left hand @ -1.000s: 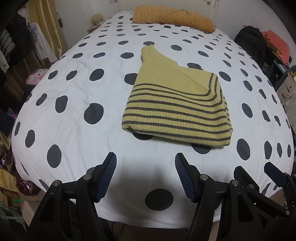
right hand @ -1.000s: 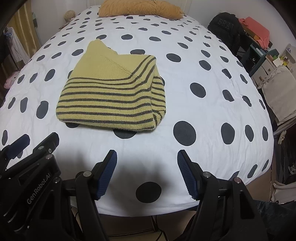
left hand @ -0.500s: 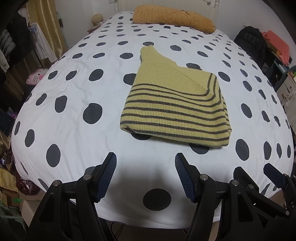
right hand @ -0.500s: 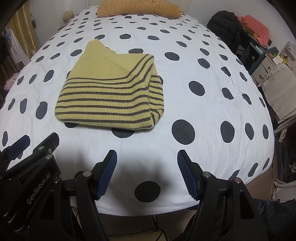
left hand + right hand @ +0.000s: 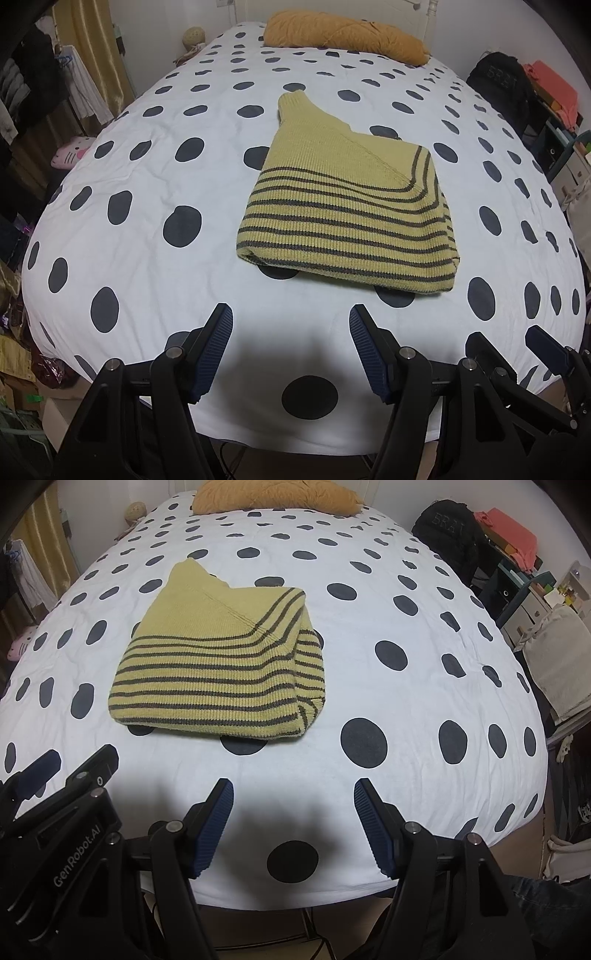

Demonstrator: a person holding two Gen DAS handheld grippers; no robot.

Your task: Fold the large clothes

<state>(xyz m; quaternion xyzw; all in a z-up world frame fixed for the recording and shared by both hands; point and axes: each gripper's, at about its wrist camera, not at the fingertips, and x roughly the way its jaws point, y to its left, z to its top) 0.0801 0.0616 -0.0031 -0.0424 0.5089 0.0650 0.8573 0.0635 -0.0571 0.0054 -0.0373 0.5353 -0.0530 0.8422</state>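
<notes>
A yellow knitted sweater with dark stripes (image 5: 343, 218) (image 5: 218, 672) lies folded into a compact bundle in the middle of the bed, one corner sticking out toward the headboard. My left gripper (image 5: 291, 314) hovers open over the bed's near edge, short of the sweater, nothing between its blue pads. My right gripper (image 5: 293, 788) is open too, beside the left one and to the right of the bundle's near edge. Each gripper shows at the edge of the other's view.
The bed (image 5: 147, 192) wears a white cover with dark dots. An orange pillow (image 5: 343, 33) lies at the headboard. Hanging clothes and a pink plush (image 5: 70, 151) crowd the left side. A black bag (image 5: 448, 528), shelves and a cloth bag (image 5: 561, 664) stand on the right.
</notes>
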